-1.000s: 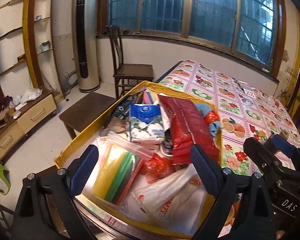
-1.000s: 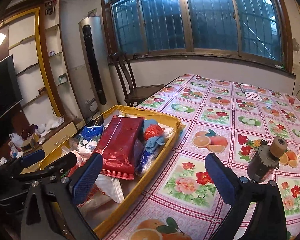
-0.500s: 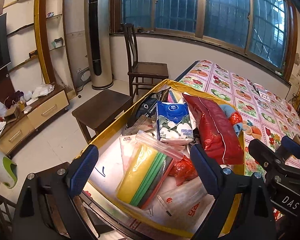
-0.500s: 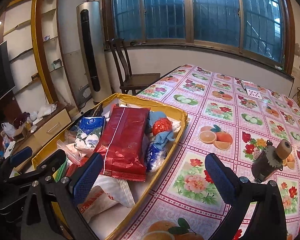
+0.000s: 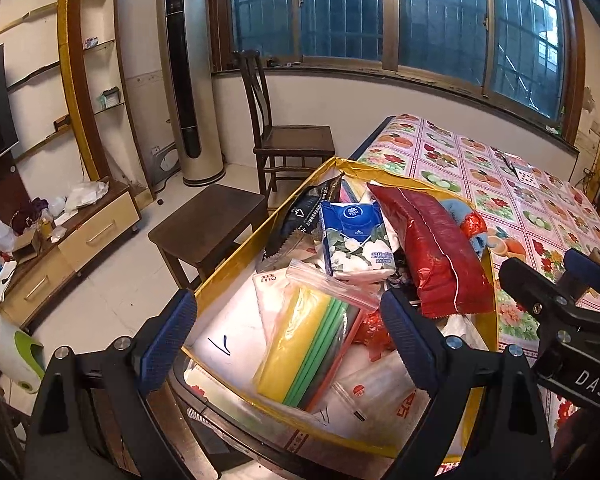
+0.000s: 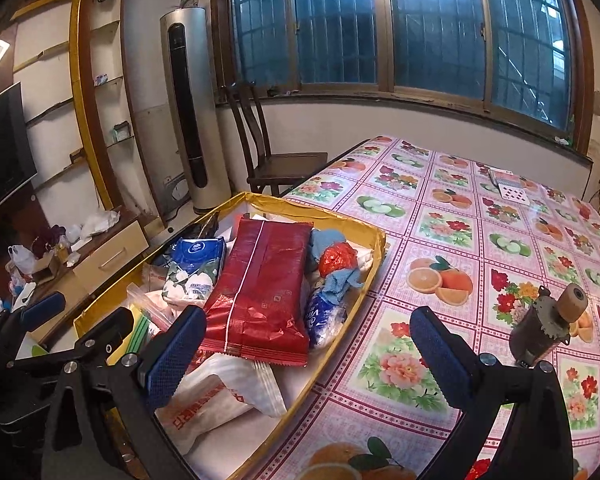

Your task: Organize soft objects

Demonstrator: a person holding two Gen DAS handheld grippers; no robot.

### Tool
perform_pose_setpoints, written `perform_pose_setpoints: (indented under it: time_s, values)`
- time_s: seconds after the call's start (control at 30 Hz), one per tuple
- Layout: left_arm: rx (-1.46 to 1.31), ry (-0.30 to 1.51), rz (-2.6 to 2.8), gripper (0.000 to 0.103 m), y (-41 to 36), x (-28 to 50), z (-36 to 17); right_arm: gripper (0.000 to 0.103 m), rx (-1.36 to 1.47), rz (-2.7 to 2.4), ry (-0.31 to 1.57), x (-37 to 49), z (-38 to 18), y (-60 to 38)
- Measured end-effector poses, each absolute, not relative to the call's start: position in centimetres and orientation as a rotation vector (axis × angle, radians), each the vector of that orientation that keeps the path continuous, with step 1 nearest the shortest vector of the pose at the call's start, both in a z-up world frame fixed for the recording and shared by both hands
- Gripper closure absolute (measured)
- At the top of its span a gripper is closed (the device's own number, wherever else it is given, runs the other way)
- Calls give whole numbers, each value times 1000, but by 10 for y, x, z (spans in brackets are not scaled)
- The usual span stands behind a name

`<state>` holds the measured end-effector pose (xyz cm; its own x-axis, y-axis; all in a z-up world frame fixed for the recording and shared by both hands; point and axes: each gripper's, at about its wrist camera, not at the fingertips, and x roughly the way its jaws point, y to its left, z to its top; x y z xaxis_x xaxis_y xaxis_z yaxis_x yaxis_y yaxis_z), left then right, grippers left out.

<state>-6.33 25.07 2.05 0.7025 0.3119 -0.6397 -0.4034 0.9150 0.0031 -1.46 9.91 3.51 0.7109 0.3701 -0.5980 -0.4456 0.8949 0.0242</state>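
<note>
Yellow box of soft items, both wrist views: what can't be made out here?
- Bottom of the yellow box: hidden in both views by the piled packets.
- Items beneath the red packet: it covers them in both views.
- Print on the black pouch, left wrist view: too small to read.
- Small brown cylinder on the tablecloth, right wrist view: its base is hidden behind the right gripper.

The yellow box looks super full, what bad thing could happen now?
The yellow box sits at the table's edge, so a push might tip it toward the floor. The red packet lies loosely on top of the heap and could slide off. The small motor stands near the open right gripper and might get knocked over.
</note>
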Motion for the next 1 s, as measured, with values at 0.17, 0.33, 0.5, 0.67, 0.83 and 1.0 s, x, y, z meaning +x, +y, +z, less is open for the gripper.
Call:
perform_pose_setpoints:
  time_s: [0.17,0.33,0.5,0.67,0.83,1.0]
  values:
    - [-120,700,387,9,249,-62,18,0,-118,461,630,-15,37,98]
    - [-51,655,420,9,241,-66,25,0,-115,460,618,-15,39,95]
    - [-68,663,366,9,242,-65,27,0,-92,463,631,-11,38,90]
    - [-92,665,335,9,244,-64,26,0,-103,467,616,-13,40,91]
    - [-106,662,304,9,243,-65,27,0,-102,478,616,-13,39,93]
    - [-127,677,294,9,246,-63,24,0,-95,482,612,-13,40,92]
